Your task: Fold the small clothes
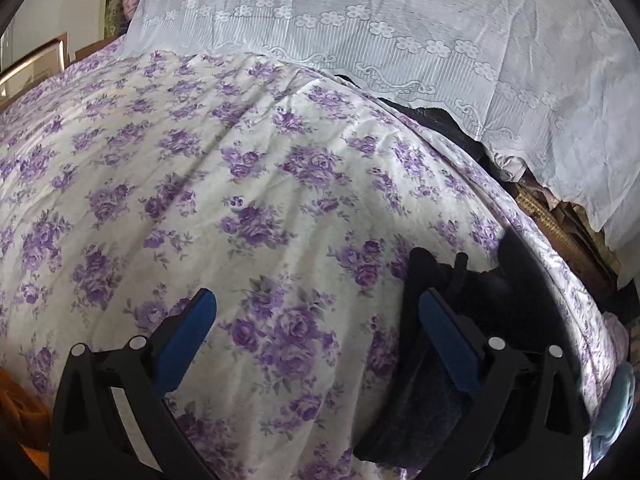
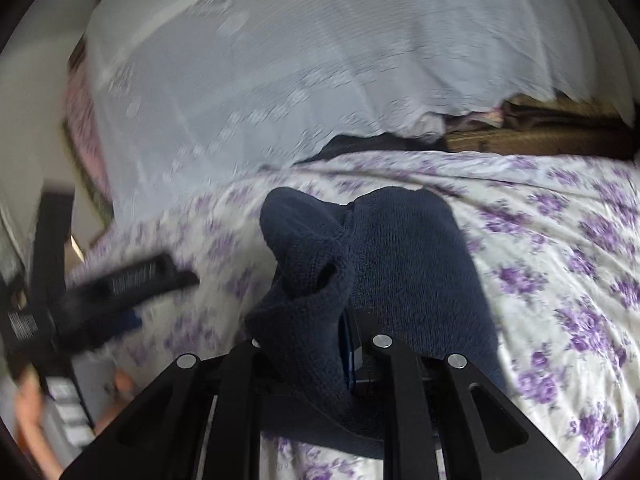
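Observation:
A navy knitted garment [image 2: 400, 256] hangs bunched over the purple-flowered bedsheet [image 2: 560, 240]. My right gripper [image 2: 352, 348] is shut on its near edge, and the cloth hides most of the pads. In the left wrist view the same dark garment [image 1: 404, 416] shows at the lower right, behind the right-hand finger [image 1: 448, 344]. My left gripper [image 1: 320, 320] stands open over the sheet [image 1: 200, 160] with nothing between its fingers. In the right wrist view it appears as a blur [image 2: 120, 284] at the left, with a person's hand [image 2: 32, 412] on it.
A white lace cloth [image 1: 360, 40] covers the back of the bed. Beyond the bed's far right edge lie brown wooden things [image 2: 540, 136] and dark cloth. A light blue cloth [image 1: 616, 400] lies off the bed's right side.

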Tool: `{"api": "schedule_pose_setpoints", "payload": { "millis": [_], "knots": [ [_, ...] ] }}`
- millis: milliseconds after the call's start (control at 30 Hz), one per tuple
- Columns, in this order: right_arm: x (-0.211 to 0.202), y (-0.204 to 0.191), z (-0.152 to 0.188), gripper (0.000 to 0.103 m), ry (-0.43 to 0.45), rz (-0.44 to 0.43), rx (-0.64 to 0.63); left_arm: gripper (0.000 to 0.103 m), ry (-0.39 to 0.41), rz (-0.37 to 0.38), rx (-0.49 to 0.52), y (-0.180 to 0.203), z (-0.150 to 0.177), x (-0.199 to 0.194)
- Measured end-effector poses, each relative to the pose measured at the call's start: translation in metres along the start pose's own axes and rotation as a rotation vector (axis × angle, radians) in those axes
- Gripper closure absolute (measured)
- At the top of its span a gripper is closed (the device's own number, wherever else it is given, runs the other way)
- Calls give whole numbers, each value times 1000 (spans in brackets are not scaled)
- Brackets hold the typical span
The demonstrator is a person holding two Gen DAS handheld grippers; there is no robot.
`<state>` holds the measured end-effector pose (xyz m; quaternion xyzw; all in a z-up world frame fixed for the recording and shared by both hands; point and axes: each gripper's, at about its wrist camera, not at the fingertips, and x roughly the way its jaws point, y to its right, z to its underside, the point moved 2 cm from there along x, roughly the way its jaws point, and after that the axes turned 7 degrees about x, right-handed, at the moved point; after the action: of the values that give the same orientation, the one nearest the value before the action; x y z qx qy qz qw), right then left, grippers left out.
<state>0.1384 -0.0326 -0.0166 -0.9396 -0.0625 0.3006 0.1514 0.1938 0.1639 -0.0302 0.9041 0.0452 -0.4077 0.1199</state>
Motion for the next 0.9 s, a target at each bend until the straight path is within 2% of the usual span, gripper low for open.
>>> {"api": "schedule_pose_setpoints", "payload": {
  "millis": [133,267,333,367,433,500,633,733,767,833,900],
  "knots": [
    [13,-13,17,86,-37,21,-72,4,2,-9,9,1,0,0],
    [40,-29,37,86,-156,67,-193,4,1,-22,24,3,1,1],
    [38,-34,39,80,-164,74,-232,4,-8,-25,25,3,2,4],
    [38,-35,39,74,-176,67,-240,4,-14,-26,25,3,2,6],
    [34,-38,39,43,-213,1,-262,4,-28,-28,28,3,3,9],
    [23,-42,40,40,-219,-31,-301,4,-33,-27,35,4,4,10],
    [-8,-38,40,40,-190,-85,-356,4,-24,-32,63,10,5,6],
    [-37,-19,32,42,-148,-118,-348,4,-16,-24,87,17,5,1],
    [-48,-9,26,45,-119,-113,-326,4,-11,-20,97,19,5,-2],
    [-59,9,14,76,-75,-122,-259,4,5,-8,133,30,7,-11],
    [-61,30,-2,85,-54,-112,-157,4,20,7,202,46,13,-19]
  ]
}}
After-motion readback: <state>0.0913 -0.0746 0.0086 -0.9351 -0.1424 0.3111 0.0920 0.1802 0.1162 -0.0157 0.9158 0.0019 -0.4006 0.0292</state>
